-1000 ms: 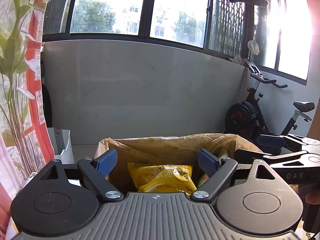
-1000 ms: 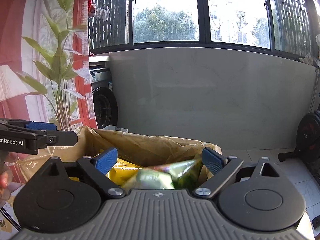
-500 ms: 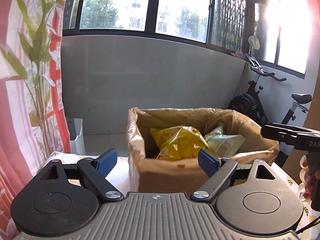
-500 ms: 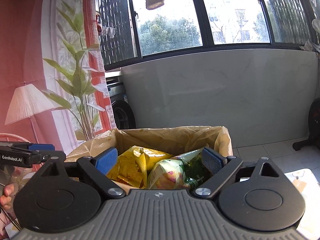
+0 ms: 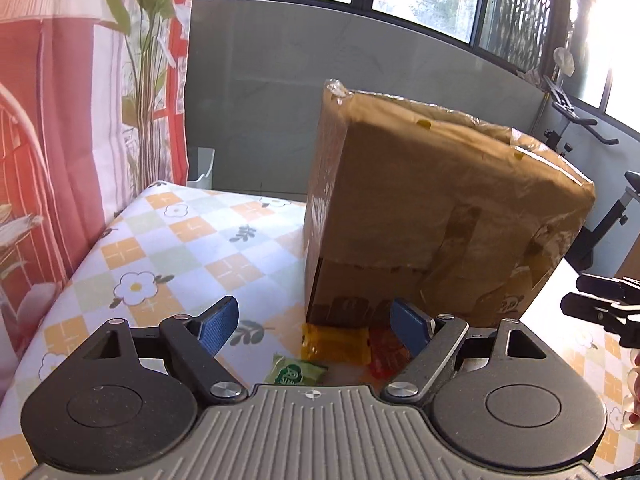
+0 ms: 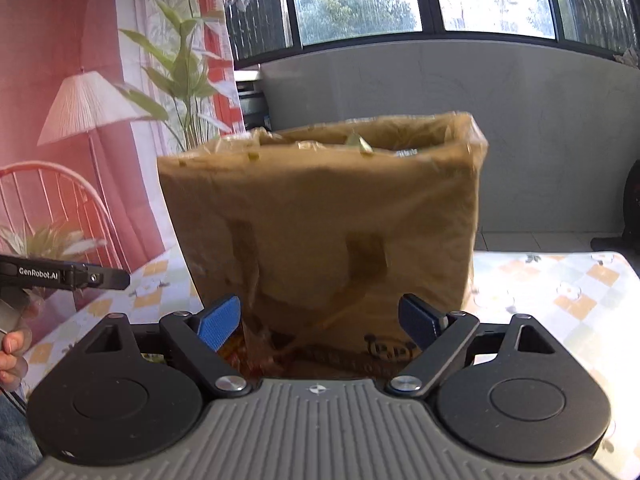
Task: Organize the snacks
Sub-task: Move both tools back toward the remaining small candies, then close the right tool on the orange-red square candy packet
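A brown cardboard box (image 5: 440, 208) wrapped in plastic film stands on the table; it also fills the right wrist view (image 6: 324, 216). Small snack packets lie at its front foot: a yellow one (image 5: 334, 343), a red one (image 5: 386, 356) and a green one (image 5: 294, 372). My left gripper (image 5: 314, 322) is open and empty, low over these packets. My right gripper (image 6: 320, 320) is open and empty, close to the box's front wall. The box's contents are hidden except a green tip at the rim (image 6: 358, 142).
The table (image 5: 168, 248) has a checkered flower cloth. A patterned curtain (image 5: 80, 120) hangs at the left. An exercise bike (image 5: 580, 160) stands at the far right. The other gripper shows at each view's edge: the right one (image 5: 608, 304) and the left one (image 6: 60, 276).
Both grippers have dropped from above the box's open top and pulled back to table level in front of it. The snack bags inside the box are no longer visible.
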